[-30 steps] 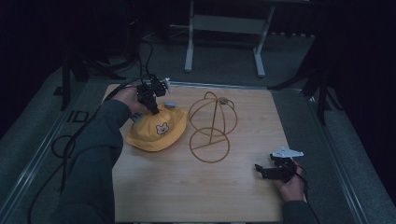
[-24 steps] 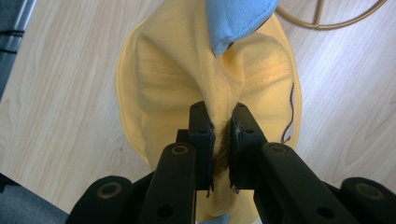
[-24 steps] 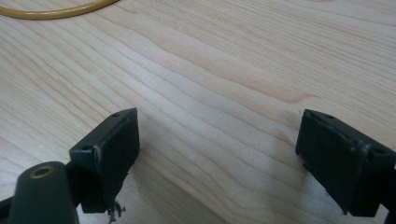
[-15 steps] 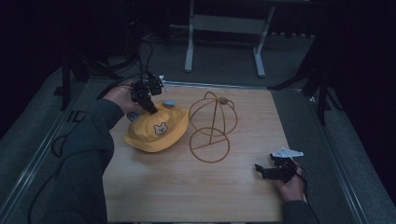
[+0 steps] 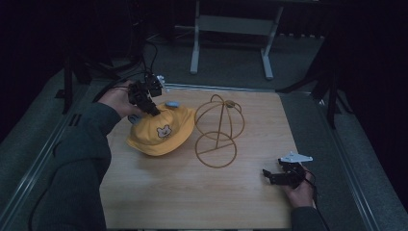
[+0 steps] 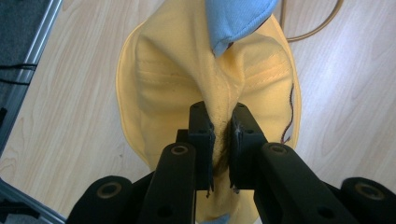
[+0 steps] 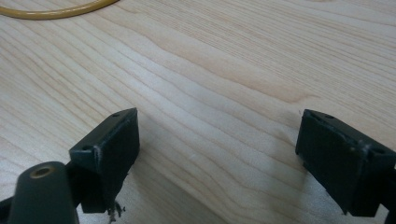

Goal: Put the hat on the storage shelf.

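Observation:
A yellow bucket hat [image 5: 161,134] with a small bear face and blue ear tabs hangs over the left half of the wooden table [image 5: 192,202]. My left gripper [image 5: 150,109] is shut on a fold of its crown and holds that side up. In the left gripper view the yellow hat [image 6: 187,88] is pinched between the two black pads, under my left gripper [image 6: 219,140], with a blue tab [image 6: 236,18] at the top. A gold wire hat stand [image 5: 219,130] rises just right of the hat. My right gripper [image 5: 270,176] rests open near the table's right front; in its own view my right gripper [image 7: 217,144] holds nothing.
A metal frame stand [image 5: 231,43] sits on the floor beyond the table. A black cable [image 5: 149,53] trails from the left gripper toward the back. Part of the stand's wire ring [image 7: 56,10] shows on the bare wood in the right gripper view.
My left gripper has risen and drifted toward the back of the table, pulling the hat's crown up with it. The right hand has stayed put.

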Demonstrator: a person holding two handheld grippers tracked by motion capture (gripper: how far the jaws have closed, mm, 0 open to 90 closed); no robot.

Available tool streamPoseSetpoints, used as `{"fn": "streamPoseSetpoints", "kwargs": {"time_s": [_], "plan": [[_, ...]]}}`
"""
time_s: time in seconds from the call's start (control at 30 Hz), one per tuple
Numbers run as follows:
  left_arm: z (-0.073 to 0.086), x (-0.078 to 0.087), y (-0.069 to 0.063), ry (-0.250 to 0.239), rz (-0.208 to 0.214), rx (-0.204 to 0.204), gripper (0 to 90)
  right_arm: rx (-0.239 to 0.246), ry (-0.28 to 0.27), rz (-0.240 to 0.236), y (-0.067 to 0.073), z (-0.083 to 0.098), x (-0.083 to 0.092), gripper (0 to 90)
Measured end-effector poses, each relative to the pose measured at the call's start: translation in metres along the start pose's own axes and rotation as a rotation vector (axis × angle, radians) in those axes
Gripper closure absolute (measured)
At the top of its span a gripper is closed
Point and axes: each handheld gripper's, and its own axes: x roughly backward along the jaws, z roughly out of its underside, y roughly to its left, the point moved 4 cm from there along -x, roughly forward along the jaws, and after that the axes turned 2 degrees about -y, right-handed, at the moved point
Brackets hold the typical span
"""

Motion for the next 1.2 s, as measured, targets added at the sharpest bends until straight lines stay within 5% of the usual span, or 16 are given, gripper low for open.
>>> {"fn": "streamPoseSetpoints", "kwargs": {"time_s": [1.2], "plan": [[-0.001,0.046,-0.011,-0.123,-0.01,-0.033,81.4,0.0,0.002,0.0,0.0,0.0,0.0,13.5]]}}
